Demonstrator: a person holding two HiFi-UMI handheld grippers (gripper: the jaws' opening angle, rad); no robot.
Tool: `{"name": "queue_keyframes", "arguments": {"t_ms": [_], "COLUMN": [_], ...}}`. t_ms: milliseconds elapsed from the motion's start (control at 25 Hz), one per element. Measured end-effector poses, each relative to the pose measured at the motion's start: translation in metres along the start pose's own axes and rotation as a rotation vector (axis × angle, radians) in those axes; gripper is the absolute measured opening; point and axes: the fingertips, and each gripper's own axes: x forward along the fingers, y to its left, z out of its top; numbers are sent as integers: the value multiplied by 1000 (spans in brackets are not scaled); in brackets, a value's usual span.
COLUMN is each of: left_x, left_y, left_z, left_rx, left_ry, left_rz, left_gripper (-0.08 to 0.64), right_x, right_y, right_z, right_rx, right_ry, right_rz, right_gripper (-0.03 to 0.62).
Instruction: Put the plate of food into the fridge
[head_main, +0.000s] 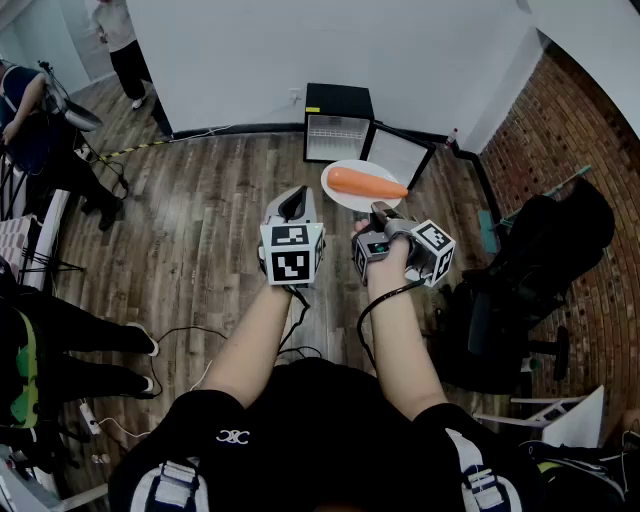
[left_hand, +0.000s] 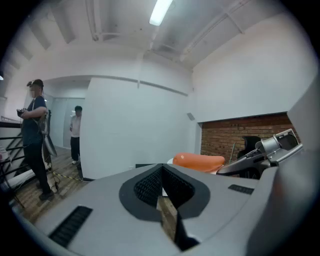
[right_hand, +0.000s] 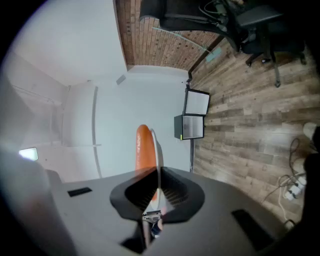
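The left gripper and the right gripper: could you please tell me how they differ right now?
The right gripper is clamped on the rim of the white plate carrying the carrot; the left gripper holds nothing, its jaws together. The right gripper meets the plate's near edge, while the left gripper sits beside the plate, seemingly clear of it. Both point toward the open fridge.

White round plate (head_main: 352, 203) held up in the air, with one long orange carrot (head_main: 366, 183) lying across it. Small black fridge (head_main: 337, 104) against white wall, door swung open, beyond plate.
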Motion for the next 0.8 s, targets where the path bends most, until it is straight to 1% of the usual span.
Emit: {"name": "queue_keyframes", "arguments": {"t_ms": [160, 360, 520, 640, 800], "left_x": [-8, -9, -8, -9, -6], "left_y": [2, 8, 13, 19, 39], "left_z": [5, 8, 7, 2, 2], "left_rx": [27, 34, 39, 31, 30], "left_ry": [-62, -101, -116, -110, -113], "left_rz": [10, 4, -1, -8, -9], "left_gripper": [-5, -5, -5, -5, -5], "right_x": [-6, -4, -1, 0, 10], "right_y": [-1, 1, -3, -10, -11], "right_z": [-2, -1, -4, -10, -22], "right_rx": [-9, -33, -47, -50, -54], "right_ry": [2, -15, -20, -23, -28], "right_rz": [-3, -6, -27, -49, -62], "right_gripper": [29, 29, 29, 29, 29]}}
